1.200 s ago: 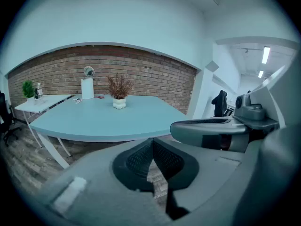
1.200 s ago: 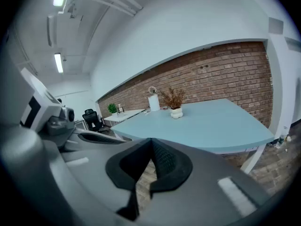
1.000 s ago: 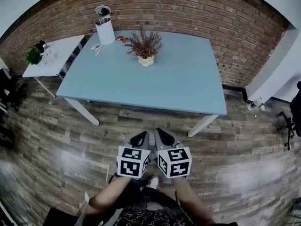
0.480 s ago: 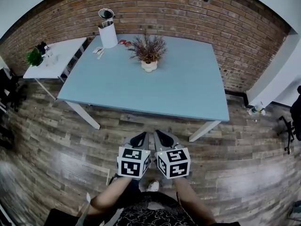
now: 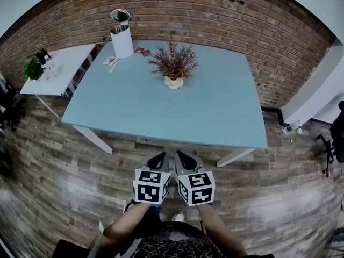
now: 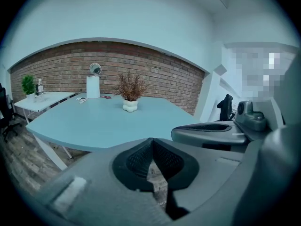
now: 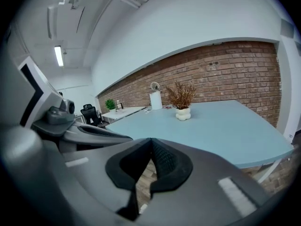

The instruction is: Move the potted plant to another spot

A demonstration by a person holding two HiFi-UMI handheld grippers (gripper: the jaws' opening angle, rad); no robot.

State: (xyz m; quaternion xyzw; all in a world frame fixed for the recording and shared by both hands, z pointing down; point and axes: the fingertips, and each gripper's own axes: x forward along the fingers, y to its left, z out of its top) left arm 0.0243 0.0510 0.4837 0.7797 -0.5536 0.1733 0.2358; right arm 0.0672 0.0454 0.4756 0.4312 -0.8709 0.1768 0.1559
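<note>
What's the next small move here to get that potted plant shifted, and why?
Probably bring both grippers forward over the table toward the potted plant, opening one on the way. The left gripper and right gripper are shut, empty, and over the floor short of the table's near edge, while the potted plant stands far back.

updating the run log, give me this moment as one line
left tool: shut, empty | right tool: shut, empty | potted plant: on table, untouched | both tools: over floor
</note>
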